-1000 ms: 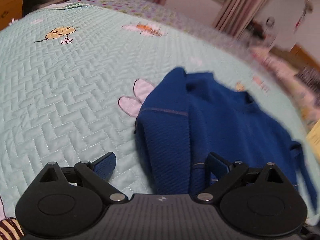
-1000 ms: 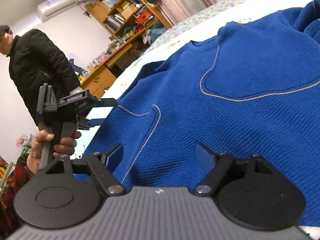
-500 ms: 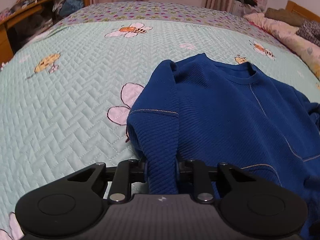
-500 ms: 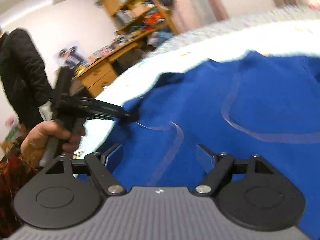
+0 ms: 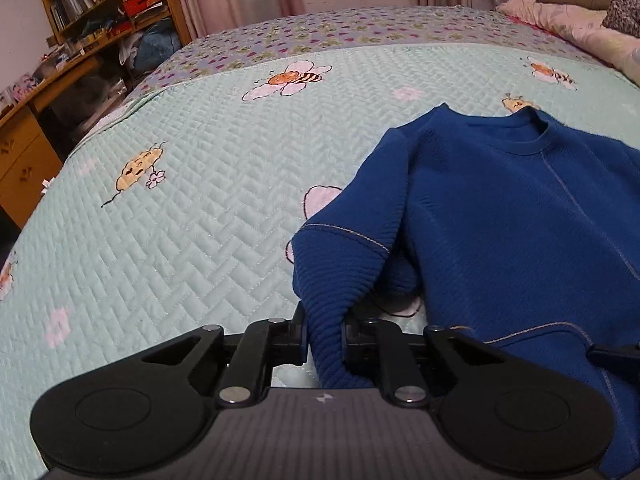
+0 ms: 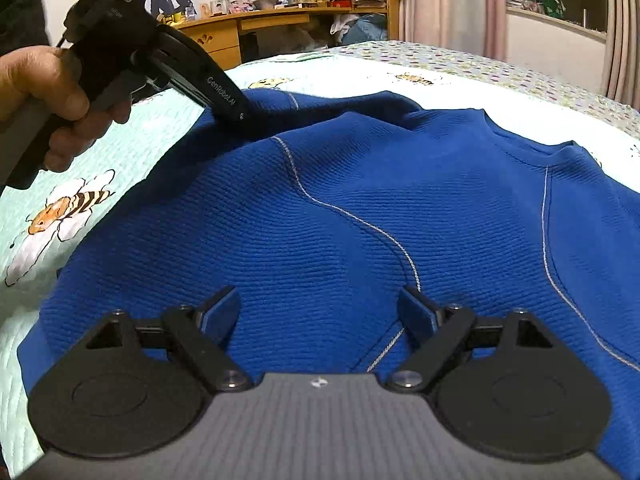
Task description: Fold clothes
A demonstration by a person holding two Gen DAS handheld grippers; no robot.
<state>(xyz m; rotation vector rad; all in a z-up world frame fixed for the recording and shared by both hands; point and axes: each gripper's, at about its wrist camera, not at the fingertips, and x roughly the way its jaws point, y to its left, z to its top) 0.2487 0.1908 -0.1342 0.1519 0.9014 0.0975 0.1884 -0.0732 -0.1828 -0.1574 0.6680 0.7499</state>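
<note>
A blue knit sweater (image 5: 520, 216) with pale contrast stitching lies on the bed, neckline at the far side. My left gripper (image 5: 324, 332) is shut on the sweater's sleeve (image 5: 336, 264), which rises in a fold between the jaws. From the right wrist view the same sweater (image 6: 380, 208) fills the middle, and the left gripper (image 6: 236, 114), held in a hand (image 6: 44, 92), pinches the fabric at the upper left. My right gripper (image 6: 320, 312) hangs open just above the sweater's body, nothing between its fingers.
The bed wears a pale green quilted cover (image 5: 180, 208) with bee and flower prints. A wooden desk and shelves (image 5: 48, 80) stand past the left edge. Pillows (image 5: 580, 28) lie at the far right. Curtains hang behind the bed.
My left gripper went from open beside the sleeve to shut on it and has lifted it a little. The right gripper stayed open and swung over the sweater's body.
</note>
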